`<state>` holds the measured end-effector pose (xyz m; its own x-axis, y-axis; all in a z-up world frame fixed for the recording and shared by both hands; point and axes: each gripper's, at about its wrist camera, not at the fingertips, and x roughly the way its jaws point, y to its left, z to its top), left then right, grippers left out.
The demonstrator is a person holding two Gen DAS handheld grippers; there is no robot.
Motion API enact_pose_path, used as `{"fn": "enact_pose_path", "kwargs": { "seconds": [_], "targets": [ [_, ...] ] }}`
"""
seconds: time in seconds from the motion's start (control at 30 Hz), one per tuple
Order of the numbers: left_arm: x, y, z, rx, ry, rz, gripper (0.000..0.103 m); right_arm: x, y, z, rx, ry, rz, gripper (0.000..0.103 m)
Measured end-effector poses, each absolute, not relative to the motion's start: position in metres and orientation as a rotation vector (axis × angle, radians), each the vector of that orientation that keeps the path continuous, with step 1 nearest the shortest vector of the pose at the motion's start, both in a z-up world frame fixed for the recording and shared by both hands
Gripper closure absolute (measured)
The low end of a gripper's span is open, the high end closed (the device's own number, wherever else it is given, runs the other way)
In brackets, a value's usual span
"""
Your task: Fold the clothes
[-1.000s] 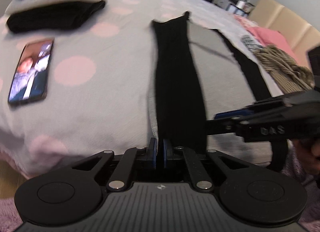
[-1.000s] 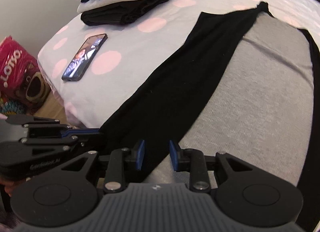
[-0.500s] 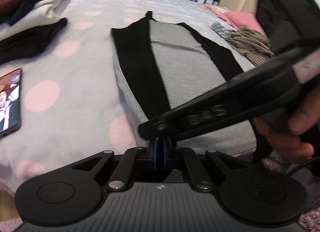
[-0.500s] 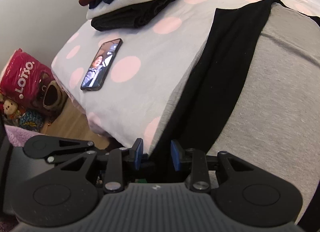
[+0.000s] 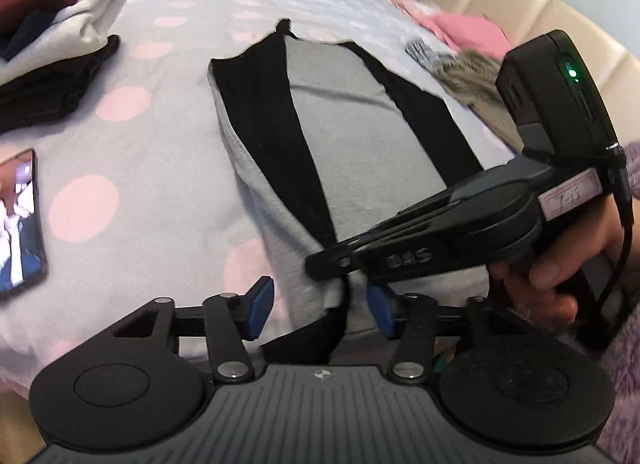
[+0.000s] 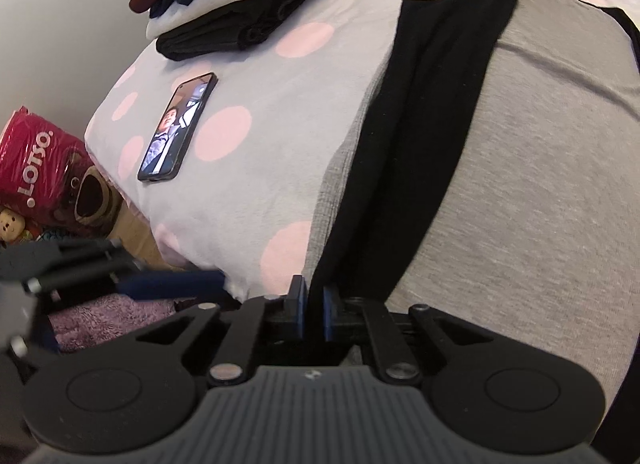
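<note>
Here, a grey knit garment with black side panels (image 5: 340,136) lies spread lengthwise on the pale bedsheet dotted with pink circles (image 5: 132,168), its near hem hanging over the mattress edge. The left gripper (image 5: 320,308) stands wide open, blue pads either side of that hem but touching nothing. The right gripper (image 6: 312,314) is pinched tight on the black panel's near edge (image 6: 400,168). A lit smartphone (image 6: 178,128) rests on the sheet to the left, and beyond it a stack of folded clothes (image 6: 240,4).
</note>
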<state>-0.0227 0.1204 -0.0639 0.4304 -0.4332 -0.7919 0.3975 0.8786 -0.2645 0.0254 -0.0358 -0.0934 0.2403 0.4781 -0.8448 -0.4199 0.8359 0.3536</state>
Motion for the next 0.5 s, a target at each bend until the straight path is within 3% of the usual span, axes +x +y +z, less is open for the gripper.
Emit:
{"fn": "enact_pose_path", "kwargs": {
  "seconds": [0.27,0.5],
  "targets": [
    [0.011,0.145,-0.072,-0.036,1.023,-0.311,0.053,0.020,-0.038,-0.092,-0.031,1.149,0.608,0.093],
    [-0.020,0.114,-0.073,0.031,1.004,-0.410,0.053,0.028,-0.052,-0.101,0.061,1.193,0.586,0.093]
  ]
}}
